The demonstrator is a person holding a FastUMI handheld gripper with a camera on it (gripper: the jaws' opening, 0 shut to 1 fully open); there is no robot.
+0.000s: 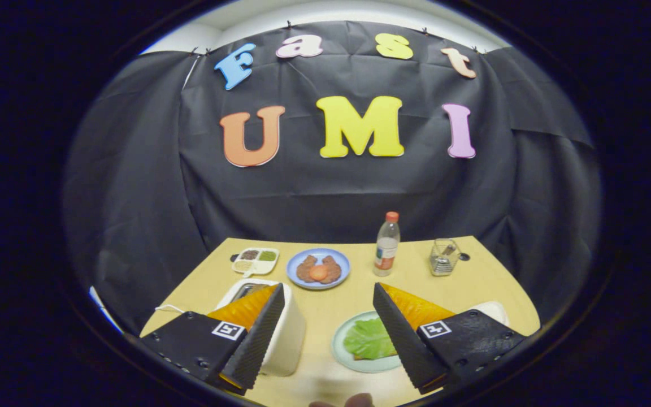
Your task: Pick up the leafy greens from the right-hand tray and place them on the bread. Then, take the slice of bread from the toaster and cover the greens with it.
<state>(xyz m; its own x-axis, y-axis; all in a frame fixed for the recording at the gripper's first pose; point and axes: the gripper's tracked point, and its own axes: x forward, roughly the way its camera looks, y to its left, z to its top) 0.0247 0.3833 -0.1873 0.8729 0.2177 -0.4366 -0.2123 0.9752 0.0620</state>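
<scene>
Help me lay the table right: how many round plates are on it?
2: a blue plate beyond the open gripper, beside the bottle; a pale green plate under the greens, by the right finger. None seems hidden.

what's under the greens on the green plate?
Greens lie on a bread slice whose brown edge shows below them, on the plate. Most of the bread is covered, and the right finger hides part of it. Gripper open, empty.

It was a staged booth, not a real kitchen: black cloth wall [325, 186] draped behind a small yellow table [331, 308] laid with toaster [280, 333], plates, bottle [386, 244].
</scene>
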